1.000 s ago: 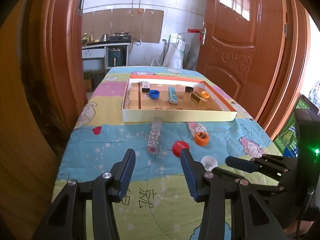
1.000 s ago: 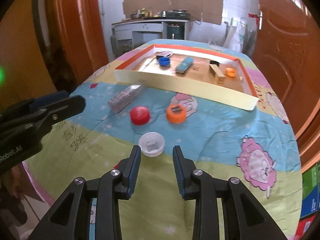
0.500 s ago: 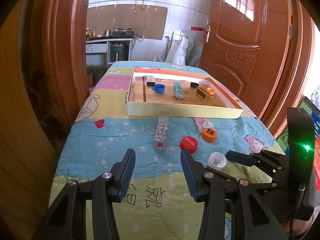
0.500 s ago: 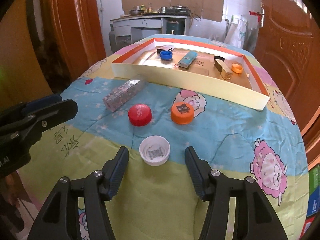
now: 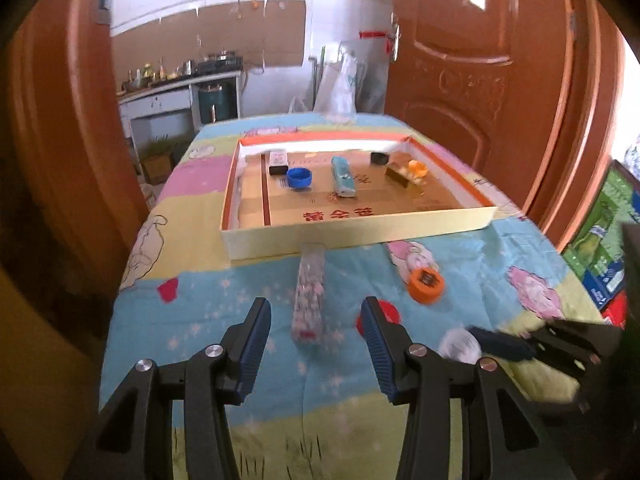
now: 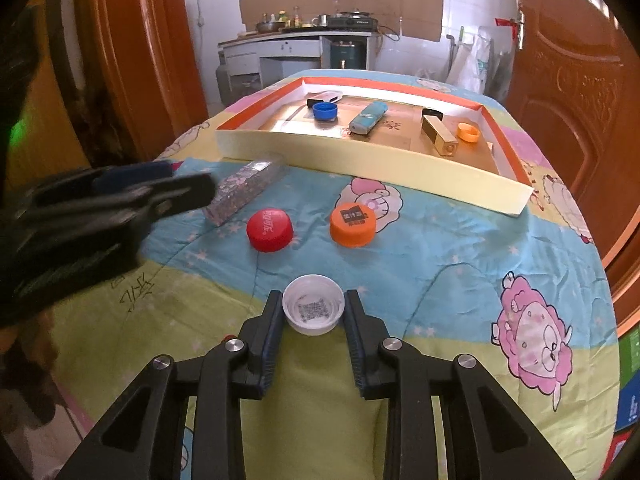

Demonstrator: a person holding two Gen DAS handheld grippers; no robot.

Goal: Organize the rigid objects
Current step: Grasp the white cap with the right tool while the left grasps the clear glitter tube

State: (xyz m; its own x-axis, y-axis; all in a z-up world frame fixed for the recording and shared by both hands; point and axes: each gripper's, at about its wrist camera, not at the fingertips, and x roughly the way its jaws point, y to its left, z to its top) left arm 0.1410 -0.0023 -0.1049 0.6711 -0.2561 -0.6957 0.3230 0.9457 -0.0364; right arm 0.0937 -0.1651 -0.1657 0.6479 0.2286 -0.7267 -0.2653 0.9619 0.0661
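Observation:
My right gripper (image 6: 313,298) has its jaws closing on an upturned white cap (image 6: 313,312) on the bedspread, and both pads touch the cap's rim. Beyond it lie a red cap (image 6: 269,229) and an orange cap (image 6: 353,220). A long clear box with a speckled pattern (image 5: 309,296) lies lengthwise just past my left gripper (image 5: 315,308), which is open with nothing between its fingers. In the left wrist view the right gripper (image 5: 496,344) shows blurred at the lower right, beside the white cap (image 5: 460,344).
A shallow cardboard tray (image 5: 360,232) sits further back and holds a blue cap (image 6: 325,111), a teal case (image 6: 368,118), a wooden block (image 6: 438,134), a small orange cap (image 6: 468,133) and two dark items. Orange doors flank the table on both sides.
The right jaws widened, moved forward around the white cap and closed on it. The left gripper moved forward toward the speckled box, its jaws unchanged.

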